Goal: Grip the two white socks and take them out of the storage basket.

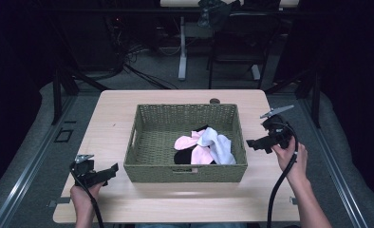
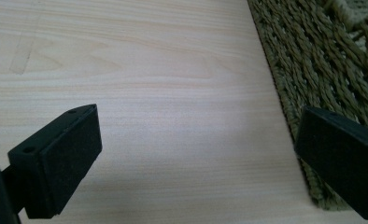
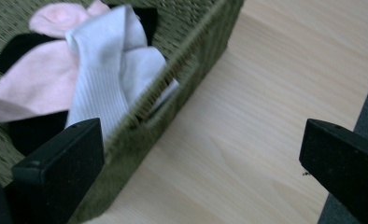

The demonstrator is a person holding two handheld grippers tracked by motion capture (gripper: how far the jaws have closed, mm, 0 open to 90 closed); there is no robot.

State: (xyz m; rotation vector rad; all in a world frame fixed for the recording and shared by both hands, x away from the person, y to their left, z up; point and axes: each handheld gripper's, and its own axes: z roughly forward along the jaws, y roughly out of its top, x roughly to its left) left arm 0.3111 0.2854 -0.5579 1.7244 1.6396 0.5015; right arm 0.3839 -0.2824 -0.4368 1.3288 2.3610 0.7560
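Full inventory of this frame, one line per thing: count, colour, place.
basket: 1, olive-green woven, centre of the table.
pink socks: at least 2 pieces, pale pink, right half of the basket floor.
white socks: exact count unclear, white ribbed, on top of the pink ones, by the basket's right wall.
black socks: count unclear, black, under the pink and white ones.
table: 1, light wood.
small round thing: 1, dark brown, far table edge behind the basket.
left hand-held gripper: 1, black, open, near the basket's front left corner, holding nothing.
right hand-held gripper: 1, black, open, beside the basket's right wall, holding nothing.
hands: 2, one on each gripper.
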